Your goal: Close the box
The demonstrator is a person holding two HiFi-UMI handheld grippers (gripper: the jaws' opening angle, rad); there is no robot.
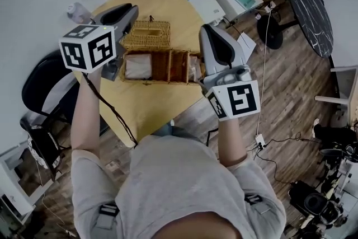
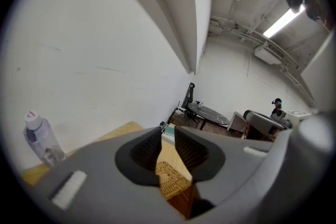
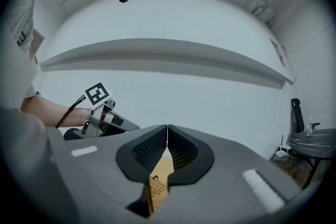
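Note:
An open wicker box (image 1: pixel 168 66) sits on the yellow table (image 1: pixel 151 106). Its woven lid (image 1: pixel 147 34) is folded back behind it, and a pale packet (image 1: pixel 138 66) lies in its left part. My left gripper (image 1: pixel 132 13) hovers at the box's left end, above the lid, with a narrow gap between its jaws and nothing in it. In the left gripper view (image 2: pixel 168 134) the wicker (image 2: pixel 171 182) shows below the jaws. My right gripper (image 1: pixel 205 31) hangs at the box's right end, jaws together and empty. In the right gripper view (image 3: pixel 167 134) a strip of wicker (image 3: pixel 155 190) shows beneath.
A clear water bottle (image 1: pixel 78 10) stands at the table's far left corner. A black chair (image 1: pixel 42 87) is left of the table. White boxes (image 1: pixel 208 6), a dark round table (image 1: pixel 307 3) and cables lie on the wooden floor to the right.

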